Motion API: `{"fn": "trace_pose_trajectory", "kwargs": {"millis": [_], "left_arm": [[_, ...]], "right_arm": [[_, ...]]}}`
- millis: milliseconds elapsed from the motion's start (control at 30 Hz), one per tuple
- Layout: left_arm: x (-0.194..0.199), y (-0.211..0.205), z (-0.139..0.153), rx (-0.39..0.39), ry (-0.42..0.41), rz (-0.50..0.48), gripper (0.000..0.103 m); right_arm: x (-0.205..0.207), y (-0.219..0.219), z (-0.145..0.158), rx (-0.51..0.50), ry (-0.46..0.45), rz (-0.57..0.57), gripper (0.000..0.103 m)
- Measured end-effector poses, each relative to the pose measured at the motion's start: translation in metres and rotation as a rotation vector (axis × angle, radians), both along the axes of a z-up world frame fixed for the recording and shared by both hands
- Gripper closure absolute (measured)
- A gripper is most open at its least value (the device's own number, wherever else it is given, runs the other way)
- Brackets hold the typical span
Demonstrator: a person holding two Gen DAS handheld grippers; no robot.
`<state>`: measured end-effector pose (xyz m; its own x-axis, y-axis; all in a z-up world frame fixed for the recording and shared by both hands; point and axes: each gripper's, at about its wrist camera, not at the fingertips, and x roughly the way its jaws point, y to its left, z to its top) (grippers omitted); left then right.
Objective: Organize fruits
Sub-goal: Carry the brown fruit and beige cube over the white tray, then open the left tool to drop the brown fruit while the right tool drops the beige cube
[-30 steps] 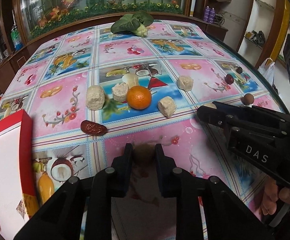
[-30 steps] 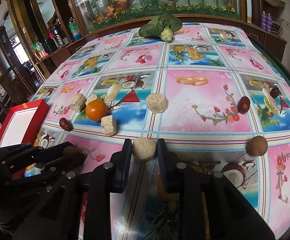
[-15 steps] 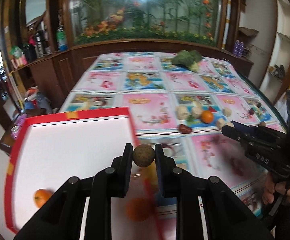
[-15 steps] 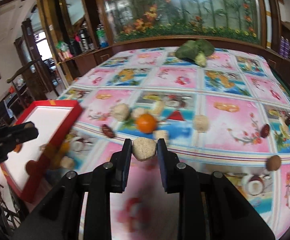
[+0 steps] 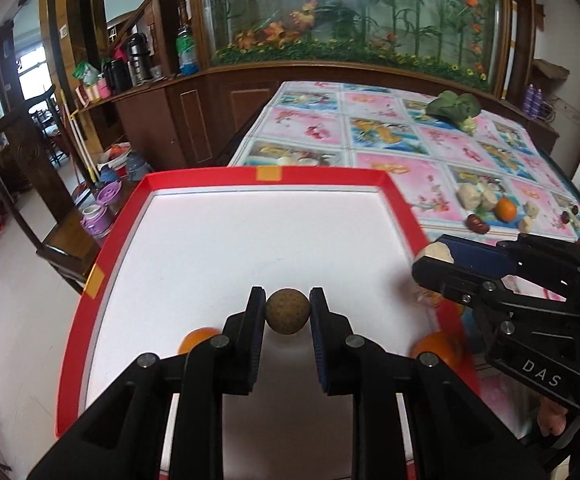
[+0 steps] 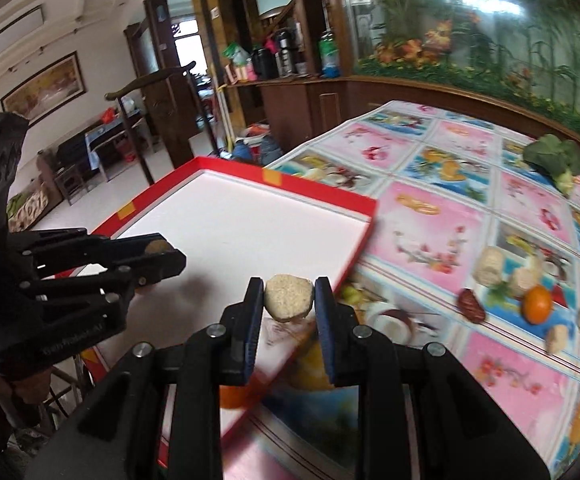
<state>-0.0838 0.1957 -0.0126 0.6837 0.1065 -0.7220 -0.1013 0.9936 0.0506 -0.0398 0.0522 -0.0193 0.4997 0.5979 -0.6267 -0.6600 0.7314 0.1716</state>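
Note:
My left gripper (image 5: 287, 312) is shut on a small round brown fruit (image 5: 287, 311) and holds it above the white inside of the red-rimmed tray (image 5: 249, 240). Two oranges (image 5: 197, 338) lie in the tray near its front. My right gripper (image 6: 289, 299) is shut on a pale beige lump (image 6: 289, 298) and hovers over the tray's right rim (image 6: 354, 256); it also shows in the left wrist view (image 5: 436, 258). An orange (image 6: 537, 303), a dark red date (image 6: 470, 306) and several beige lumps (image 6: 490, 266) lie on the tablecloth to the right.
The tray sits at the left end of the table with the fruit-print cloth (image 6: 450, 216). A green leafy vegetable (image 6: 556, 160) lies at the far side. Past the tray's left edge is the floor with chairs and small containers (image 5: 97, 216).
Both grippers have carried their pieces left from the tablecloth to the tray. The left one now hangs over the tray's inside, the right one over its right rim.

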Motion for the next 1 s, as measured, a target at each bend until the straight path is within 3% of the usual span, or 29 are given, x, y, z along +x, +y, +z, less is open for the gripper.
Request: {"fn": "trace_pose_trajectory", "kwargs": {"millis": [300,733,900,1000], "left_arm": [[0.0,0.012,-0.007,0.008,0.019,0.016,0.082],[0.001,0.011,-0.009,0.044,0.02,0.016,0.082],[0.001,0.009,-0.009,0.054,0.022,0.021,0.077],[0.0,0.008,-0.008,0.056,0.016,0.031,0.065]], "right_arm": [[0.008,0.039,-0.013,-0.041,0.056,0.059,0.075],[0.011,0.048,-0.025,-0.076,0.147,0.072,0.074],[0.012,0.045,-0.027,-0.068,0.163,0.066,0.074],[0.012,0.045,-0.027,-0.069,0.161,0.066,0.074]]}}
